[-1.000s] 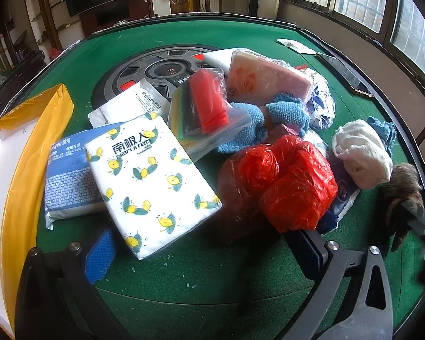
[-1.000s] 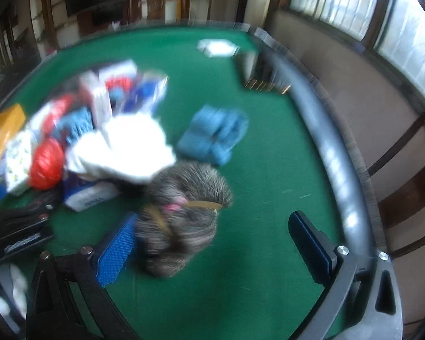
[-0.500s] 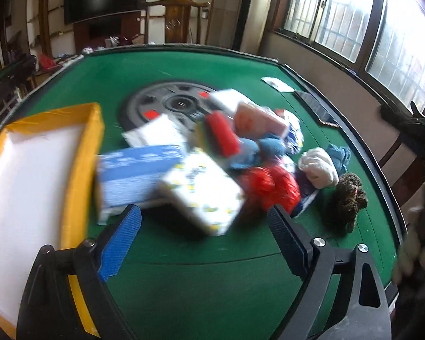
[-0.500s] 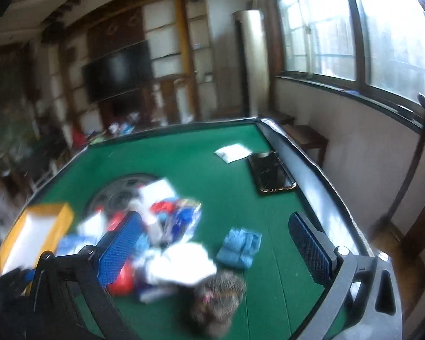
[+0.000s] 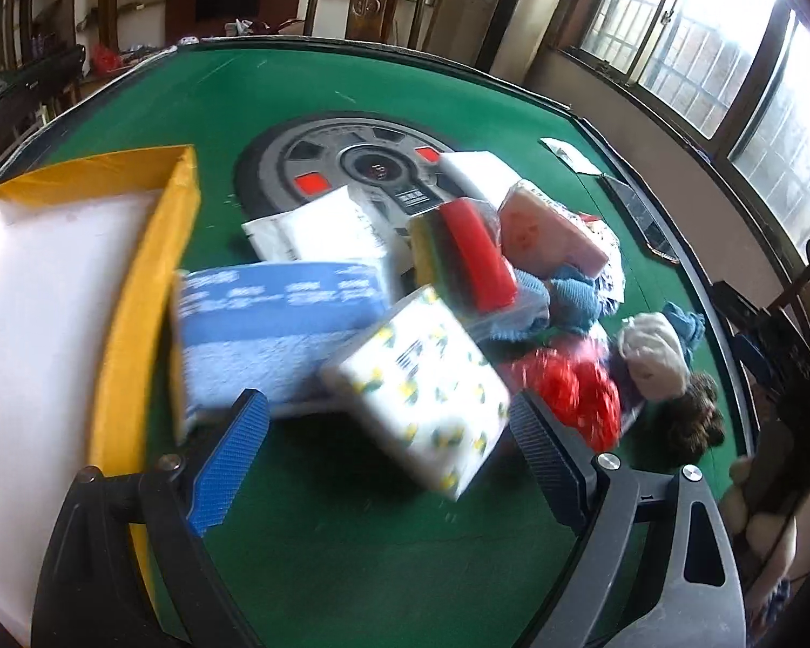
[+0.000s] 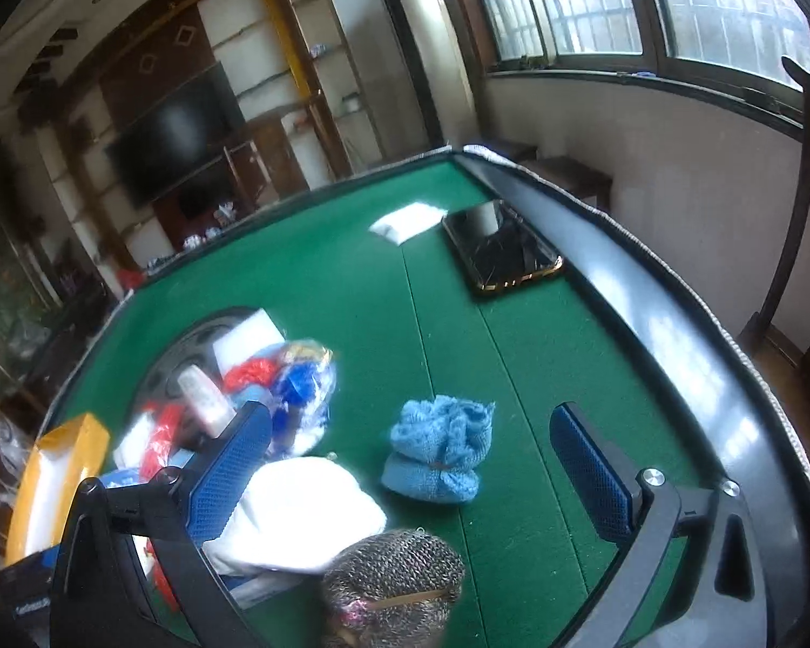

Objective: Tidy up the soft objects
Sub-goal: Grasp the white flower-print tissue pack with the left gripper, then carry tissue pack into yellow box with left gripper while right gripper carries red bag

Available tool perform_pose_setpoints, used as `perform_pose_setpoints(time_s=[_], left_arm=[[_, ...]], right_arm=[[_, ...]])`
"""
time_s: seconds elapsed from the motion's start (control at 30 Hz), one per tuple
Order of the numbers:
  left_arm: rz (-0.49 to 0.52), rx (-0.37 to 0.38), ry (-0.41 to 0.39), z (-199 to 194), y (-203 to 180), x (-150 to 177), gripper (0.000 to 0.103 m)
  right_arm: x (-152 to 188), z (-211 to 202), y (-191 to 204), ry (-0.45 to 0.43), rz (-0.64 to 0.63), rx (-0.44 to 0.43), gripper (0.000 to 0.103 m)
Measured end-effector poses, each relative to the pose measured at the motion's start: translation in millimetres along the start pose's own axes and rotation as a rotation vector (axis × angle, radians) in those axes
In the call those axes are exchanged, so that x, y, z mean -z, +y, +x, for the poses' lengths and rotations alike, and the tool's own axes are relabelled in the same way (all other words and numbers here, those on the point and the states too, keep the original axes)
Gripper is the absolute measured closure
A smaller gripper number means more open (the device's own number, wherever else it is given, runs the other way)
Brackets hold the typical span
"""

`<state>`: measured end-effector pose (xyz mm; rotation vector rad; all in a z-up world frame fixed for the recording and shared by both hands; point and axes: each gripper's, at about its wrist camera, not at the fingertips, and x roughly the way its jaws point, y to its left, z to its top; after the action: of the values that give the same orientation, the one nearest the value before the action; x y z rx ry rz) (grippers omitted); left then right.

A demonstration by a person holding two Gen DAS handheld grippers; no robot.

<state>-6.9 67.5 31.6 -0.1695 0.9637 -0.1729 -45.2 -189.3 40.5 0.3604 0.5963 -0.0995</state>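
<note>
A heap of soft things lies on the green table (image 5: 308, 97). In the left wrist view my left gripper (image 5: 389, 459) is open, its jaws either side of a lemon-print tissue pack (image 5: 421, 394), which looks tilted and blurred. Beside it lie a blue tissue pack (image 5: 275, 324), a red sponge in a bag (image 5: 475, 254), a red plastic bundle (image 5: 578, 394) and a white cloth (image 5: 650, 356). In the right wrist view my right gripper (image 6: 410, 475) is open and empty above a blue knitted cloth (image 6: 440, 448), a white cloth (image 6: 297, 513) and a grey-brown knitted bundle (image 6: 394, 588).
A yellow-rimmed white tray (image 5: 140, 291) stands at the left of the table, also seen in the right wrist view (image 6: 54, 464). A dark phone (image 6: 502, 248) and a white packet (image 6: 407, 221) lie near the far right rim. A round grey hub (image 5: 351, 162) marks the table centre.
Both grippers rose and pulled back from the heap, then the left came down again around the lemon-print pack, which now looks tilted. The right gripper left the grey-brown bundle and now looks across the table.
</note>
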Motion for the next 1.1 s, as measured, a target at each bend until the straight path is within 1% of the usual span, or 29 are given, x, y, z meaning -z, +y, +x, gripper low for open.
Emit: perform_pose_setpoints(time_s=[0.03,0.07,0.1,0.13,0.17,0.2,0.23,0.33,0.37,0.4,0.43,0.5,0.57,0.63,0.67,0.7,0.73,0.8,0.9,1.03,1.1], left_arm=[[0.017,0.003,-0.002,3.7,-3.9,-1.0,0.013],[0.036,0.004,-0.003,5.9,-7.5,-1.1,0.034],[0.061,-0.002,0.002,7.9,-11.9,-0.6,0.047],[0.067,0.007,-0.006,6.0,-13.6,-0.5,0.050],[0.063,0.031,-0.019,2.0,-13.6,0.0,0.057],[0.060,0.051,-0.024,-1.2,-12.9,-0.1,0.059],[0.056,0.057,-0.028,-2.8,-12.4,-0.3,0.059],[0.065,0.041,-0.032,-0.6,-14.1,-0.5,0.057],[0.060,0.040,-0.034,1.7,-15.2,-0.9,0.054],[0.059,0.038,-0.030,4.2,-16.2,-0.6,0.047],[0.061,0.040,-0.022,7.7,-17.8,-0.2,0.043],[0.078,0.041,-0.017,14.0,-23.9,0.9,0.027],[0.113,0.009,-0.023,17.8,-34.8,2.4,0.023],[0.163,-0.011,-0.024,21.3,-46.3,5.6,0.023],[0.185,-0.009,-0.024,22.4,-50.9,7.5,0.032],[0.195,0.001,-0.028,21.9,-53.6,9.1,0.037],[0.198,0.013,-0.027,20.4,-54.7,10.1,0.040],[0.175,0.050,-0.027,15.2,-51.1,11.1,0.048],[0.116,0.106,-0.037,0.1,-38.5,12.4,0.048],[0.056,0.165,-0.099,-39.9,-17.0,14.2,0.048],[0.041,0.174,-0.136,-63.3,-5.0,14.4,0.048]], right_arm=[[0.5,1.0,0.4,0.004,-0.004,0.001,0.002],[1.5,0.3,1.9,0.006,-0.007,-0.001,0.002],[2.4,-0.3,3.3,0.004,-0.012,0.000,0.002],[2.2,-2.1,3.9,-0.003,-0.018,0.006,0.002],[2.4,-2.7,6.2,-0.008,-0.022,0.010,0.002],[2.5,-3.2,7.7,-0.013,-0.025,0.014,0.002],[2.4,-4.2,7.8,-0.015,-0.028,0.016,0.002],[2.6,-2.9,10.1,-0.011,-0.032,0.011,0.002],[2.9,-2.8,11.5,-0.010,-0.034,0.010,0.002],[3.3,-3.5,12.1,-0.011,-0.039,0.012,0.002],[3.0,-3.3,13.0,-0.012,-0.042,0.013,0.002],[2.9,-3.8,14.0,-0.017,-0.047,0.015,0.002],[3.0,-4.7,14.4,-0.017,-0.046,0.015,0.002],[3.0,-4.7,14.2,-0.015,-0.045,0.015,0.002],[2.9,-5.0,14.1,-0.015,-0.044,0.015,0.002],[2.6,-5.4,14.3,-0.016,-0.044,0.016,0.002],[2.6,-5.9,14.4,-0.017,-0.044,0.018,0.002],[2.3,-7.2,15.0,-0.022,-0.046,0.021,0.002],[2.2,-8.8,16.3,-0.032,-0.054,0.025,0.002],[2.6,-10.1,19.2,-0.040,-0.064,0.021,0.002],[3.1,-10.1,20.9,-0.040,-0.072,0.015,0.002]])
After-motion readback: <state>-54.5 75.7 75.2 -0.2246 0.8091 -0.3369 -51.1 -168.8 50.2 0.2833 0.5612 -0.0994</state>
